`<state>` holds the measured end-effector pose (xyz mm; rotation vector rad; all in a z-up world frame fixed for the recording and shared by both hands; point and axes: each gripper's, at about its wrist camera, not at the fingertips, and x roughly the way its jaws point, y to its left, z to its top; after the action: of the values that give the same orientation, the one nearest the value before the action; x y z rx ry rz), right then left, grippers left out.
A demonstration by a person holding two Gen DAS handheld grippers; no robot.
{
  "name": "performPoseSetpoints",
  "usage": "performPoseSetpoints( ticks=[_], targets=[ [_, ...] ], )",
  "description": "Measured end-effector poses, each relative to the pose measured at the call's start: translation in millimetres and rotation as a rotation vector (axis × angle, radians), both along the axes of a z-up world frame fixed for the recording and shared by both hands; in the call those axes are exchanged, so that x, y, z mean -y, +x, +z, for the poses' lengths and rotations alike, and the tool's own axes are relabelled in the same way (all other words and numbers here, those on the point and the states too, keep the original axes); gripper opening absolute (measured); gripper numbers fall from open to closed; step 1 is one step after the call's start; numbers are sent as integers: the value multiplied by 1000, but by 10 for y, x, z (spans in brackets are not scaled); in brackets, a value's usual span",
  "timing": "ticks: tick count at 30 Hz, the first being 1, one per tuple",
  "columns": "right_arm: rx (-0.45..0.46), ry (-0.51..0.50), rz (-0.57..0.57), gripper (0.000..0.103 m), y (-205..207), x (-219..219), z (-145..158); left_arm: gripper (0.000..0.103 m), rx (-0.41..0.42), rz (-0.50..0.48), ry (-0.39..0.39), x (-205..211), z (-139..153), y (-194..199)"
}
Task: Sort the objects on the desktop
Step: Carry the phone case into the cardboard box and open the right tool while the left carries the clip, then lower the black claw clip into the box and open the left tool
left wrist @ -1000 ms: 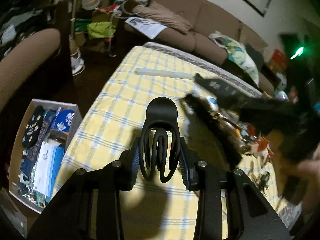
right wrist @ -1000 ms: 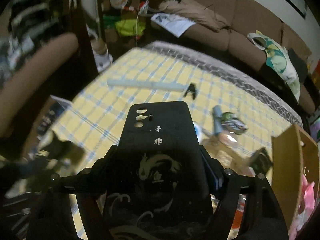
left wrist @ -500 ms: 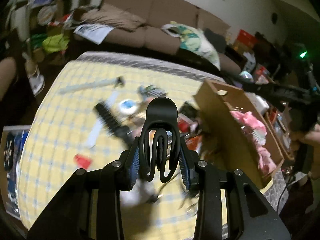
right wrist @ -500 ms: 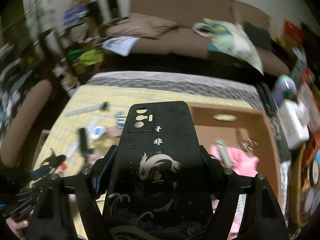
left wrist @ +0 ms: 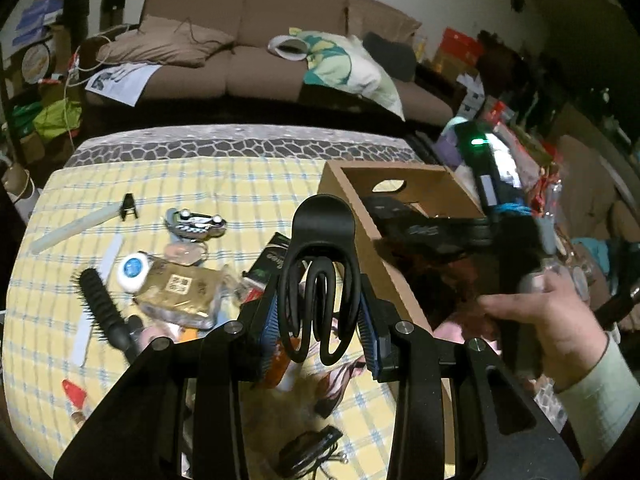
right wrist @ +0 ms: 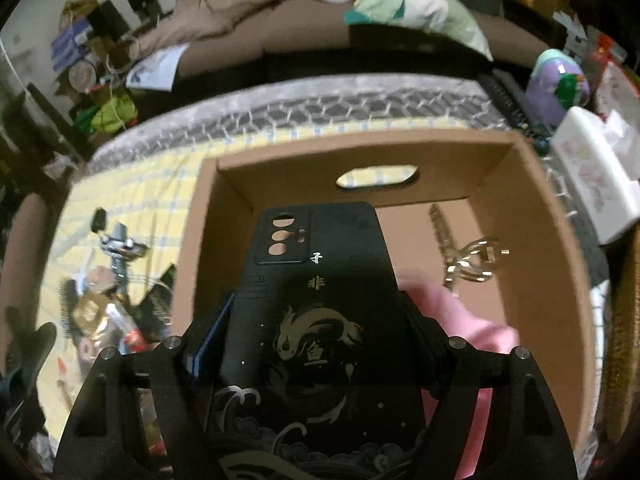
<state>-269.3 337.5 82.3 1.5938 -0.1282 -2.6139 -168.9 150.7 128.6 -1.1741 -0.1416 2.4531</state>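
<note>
My left gripper [left wrist: 320, 320] is shut on a black hair claw clip [left wrist: 320, 264], held above the yellow checked table just left of the cardboard box [left wrist: 360, 216]. My right gripper [right wrist: 316, 344] is shut on a black phone case [right wrist: 320, 280] with a gold fish print, held over the open cardboard box [right wrist: 560, 280]. The right gripper and the hand holding it show in the left wrist view [left wrist: 512, 280], over the box. Inside the box lie pink cloth [right wrist: 460, 320] and a gold clip [right wrist: 468, 260].
Loose items lie on the tablecloth [left wrist: 200, 184]: a black hairbrush [left wrist: 100, 304], a gold packet [left wrist: 180, 292], a round white-blue case [left wrist: 134, 270], a nail file [left wrist: 110, 256], a small black clip [left wrist: 128, 206]. A brown sofa [left wrist: 260, 68] stands behind the table.
Both grippers have swung right from the table's left part to the cardboard box. The phone case is now over the box; the claw clip is beside its left wall.
</note>
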Motion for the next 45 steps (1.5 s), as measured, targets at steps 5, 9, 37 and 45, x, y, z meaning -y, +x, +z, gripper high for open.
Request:
performPoseSetpoints(
  ticks=[5, 9, 37, 45],
  targets=[
    [75, -129, -62, 81, -205, -181, -273, 33, 20, -15, -5, -133, -64, -101],
    [88, -137, -36, 83, -155, -279, -224, 33, 28, -31, -7, -247, -67, -151],
    [-112, 15, 75, 88, 1301, -1096, 309, 49, 183, -132, -116, -2089, -558, -1070],
    [-118, -12, 60, 88, 1294, -1071, 377, 63, 120, -128, -136, -1695, -292, -773]
  ],
)
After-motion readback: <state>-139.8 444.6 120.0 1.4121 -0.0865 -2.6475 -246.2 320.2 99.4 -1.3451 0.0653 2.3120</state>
